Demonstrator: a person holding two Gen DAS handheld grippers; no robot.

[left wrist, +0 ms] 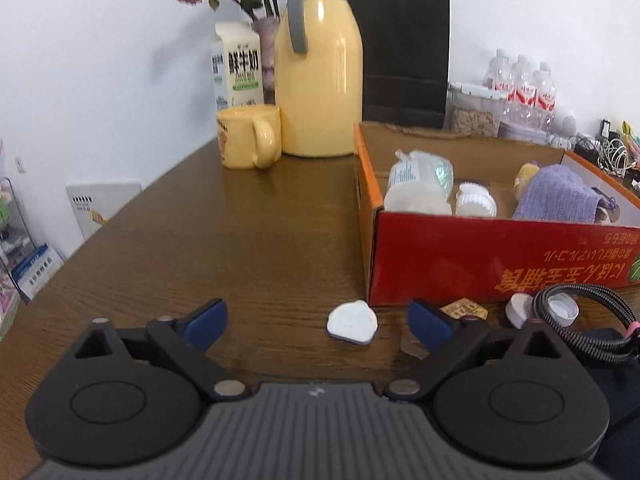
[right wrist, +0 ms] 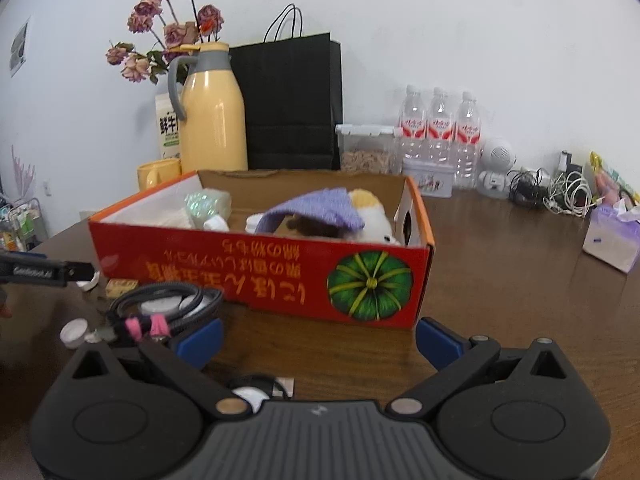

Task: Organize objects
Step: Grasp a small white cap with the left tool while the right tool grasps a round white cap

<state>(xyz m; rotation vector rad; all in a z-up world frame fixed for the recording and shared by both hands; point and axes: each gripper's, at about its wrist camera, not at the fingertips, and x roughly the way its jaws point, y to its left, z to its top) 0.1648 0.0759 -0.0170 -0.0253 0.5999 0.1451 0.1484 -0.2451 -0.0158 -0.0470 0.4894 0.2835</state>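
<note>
At the back of the bench (right wrist: 500,264) stand a yellow thermos jug (left wrist: 320,76), a yellow mug (left wrist: 248,136), a milk carton (left wrist: 238,66), dried flowers (right wrist: 168,32), a black paper bag (right wrist: 292,104) and three water bottles (right wrist: 440,128); tangled cables (right wrist: 560,192) lie farther right.

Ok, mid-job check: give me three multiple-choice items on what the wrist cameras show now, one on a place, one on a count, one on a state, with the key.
1. Where does the small white piece lie?
A. On the table before the left tool
B. Inside the red box
C. In the yellow mug

2. How many water bottles stand by the wall?
A. One
B. Three
C. Five

3. How does the right tool stand?
A. Shut on the cable
B. Shut on the box
C. Open, holding nothing

Key: 1 A, it sits on bare wood between the open pads. 2 B, three red-labelled bottles show side by side. 3 C, its blue pads stand wide apart over bare table.
</note>
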